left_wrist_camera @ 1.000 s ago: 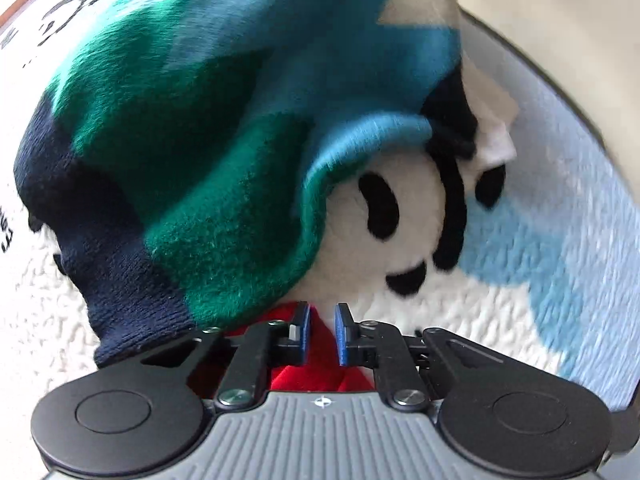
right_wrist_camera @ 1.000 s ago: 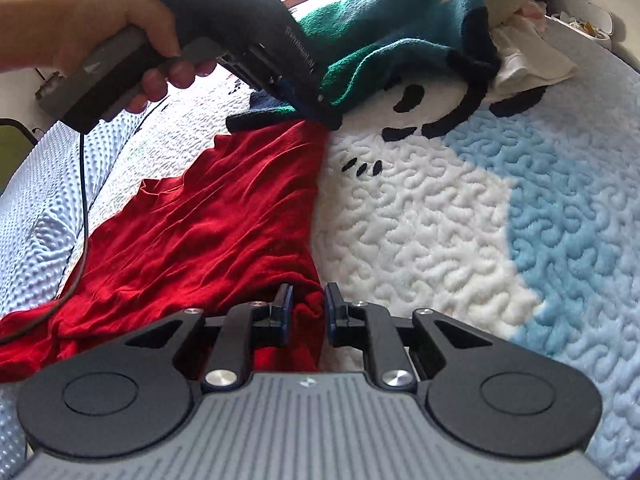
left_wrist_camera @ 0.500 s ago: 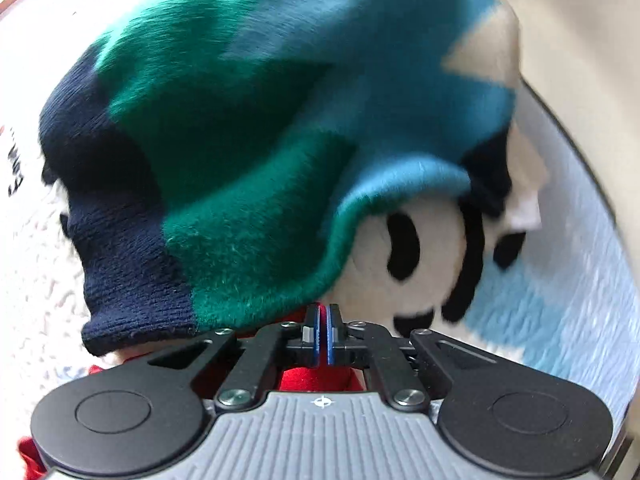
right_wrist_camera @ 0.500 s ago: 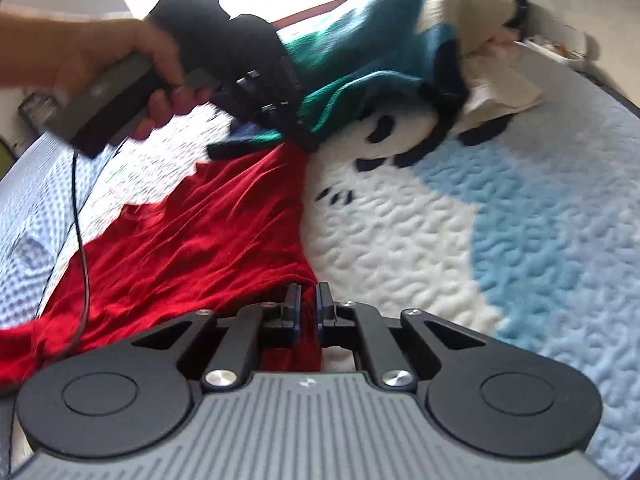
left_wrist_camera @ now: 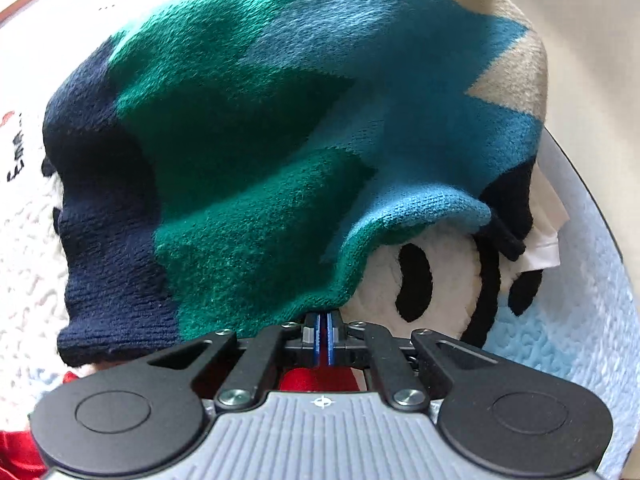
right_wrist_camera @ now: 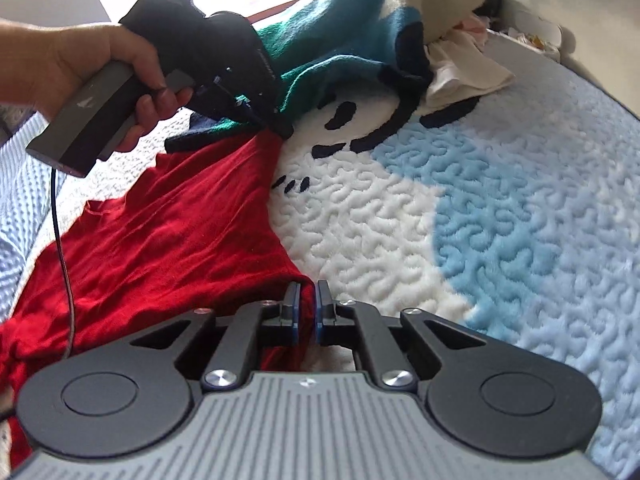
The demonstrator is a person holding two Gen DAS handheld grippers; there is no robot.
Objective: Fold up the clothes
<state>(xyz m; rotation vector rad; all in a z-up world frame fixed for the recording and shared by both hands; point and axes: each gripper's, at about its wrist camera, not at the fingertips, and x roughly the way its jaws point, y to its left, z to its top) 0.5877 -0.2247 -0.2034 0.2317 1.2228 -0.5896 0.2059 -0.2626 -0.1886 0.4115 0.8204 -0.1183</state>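
The red garment (right_wrist_camera: 168, 248) lies spread on the white and blue quilt (right_wrist_camera: 520, 220). The right gripper (right_wrist_camera: 306, 312) has its jaws nearly closed, pinching the near corner. The left gripper (left_wrist_camera: 324, 334), jaws pressed together, pinches the far corner. Just ahead of it a green, blue and navy sweater (left_wrist_camera: 280, 140) is heaped, with white cloth (right_wrist_camera: 464, 72) beyond.

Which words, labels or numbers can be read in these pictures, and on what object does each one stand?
None reads clearly.
Dark characters on the white blanket, left edge of the left wrist view: cut off and blurred, unreadable.
Large grey marks on the blanket's top edge: letter-like, partly hidden, unreadable.
Pale logo on the grey handle of the left gripper: only a shape.
Small print on that gripper's black body: too small.
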